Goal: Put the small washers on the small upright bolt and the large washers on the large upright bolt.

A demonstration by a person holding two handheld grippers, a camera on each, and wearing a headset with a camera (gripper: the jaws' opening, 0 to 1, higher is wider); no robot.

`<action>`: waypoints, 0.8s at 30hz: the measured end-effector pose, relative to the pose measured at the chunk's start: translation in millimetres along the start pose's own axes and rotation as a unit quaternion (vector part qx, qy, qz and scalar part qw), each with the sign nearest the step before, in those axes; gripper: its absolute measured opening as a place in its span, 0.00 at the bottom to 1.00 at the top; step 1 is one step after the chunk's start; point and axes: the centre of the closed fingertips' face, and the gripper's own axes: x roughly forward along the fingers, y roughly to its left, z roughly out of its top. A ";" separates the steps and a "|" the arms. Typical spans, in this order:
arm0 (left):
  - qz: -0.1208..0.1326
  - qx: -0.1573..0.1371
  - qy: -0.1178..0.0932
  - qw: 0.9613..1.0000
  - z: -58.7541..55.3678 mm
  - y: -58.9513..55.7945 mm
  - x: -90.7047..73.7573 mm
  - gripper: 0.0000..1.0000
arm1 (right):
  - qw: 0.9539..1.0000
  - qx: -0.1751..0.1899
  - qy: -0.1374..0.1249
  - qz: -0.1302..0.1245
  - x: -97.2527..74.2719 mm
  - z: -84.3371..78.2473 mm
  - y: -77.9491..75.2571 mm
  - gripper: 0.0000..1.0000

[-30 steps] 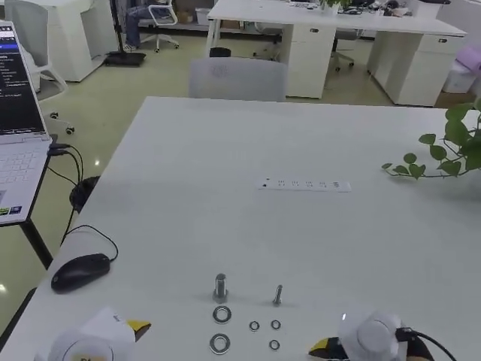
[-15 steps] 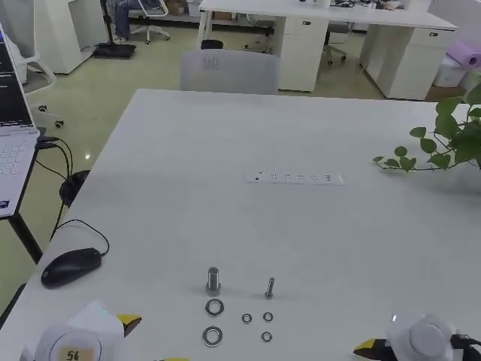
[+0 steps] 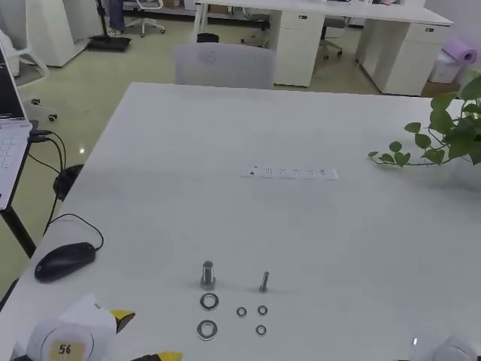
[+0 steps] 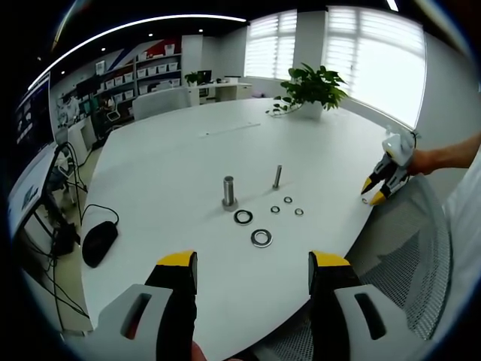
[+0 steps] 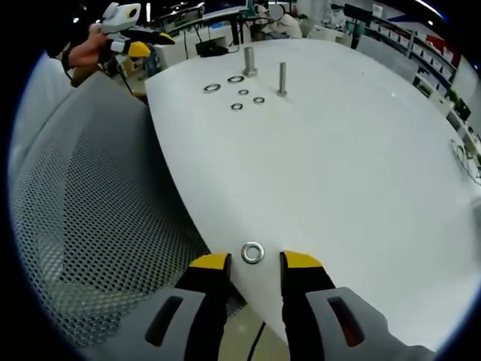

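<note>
1. The right tool (image 5: 255, 261) sits at the near edge of the table (image 5: 361, 165), its jaws partly spread and gripping nothing. A lone washer (image 5: 252, 253) lies flat just ahead, in line with the gap between the tips (from this close I cannot tell whether it is small or large).
2. The left tool (image 4: 252, 260) has its jaws wide apart and empty, and it looks across the table at the main group.
3. In that group the large bolt (image 3: 208, 274) and the small bolt (image 3: 264, 282) stand upright side by side, shafts vertical. Two large washers (image 3: 209, 301) lie in a row in front of the large bolt. Three small washers (image 3: 260, 329) cluster in front of the small bolt. None is on a bolt yet.
4. The lone washer is well apart from the bolts, off to the person's right, so the right tool is much the nearer one. The left tool is nearer the group.
5. I judge the next move to be a short push forward and a pinch. A thin ring lying flat at the edge could be nudged off the table.
</note>
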 end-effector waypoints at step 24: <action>0.005 0.000 -0.002 1.000 2.7 -1.1 -0.3 0.58 | 0.999 -0.042 -0.020 -0.001 23.4 40.2 -5.8 0.15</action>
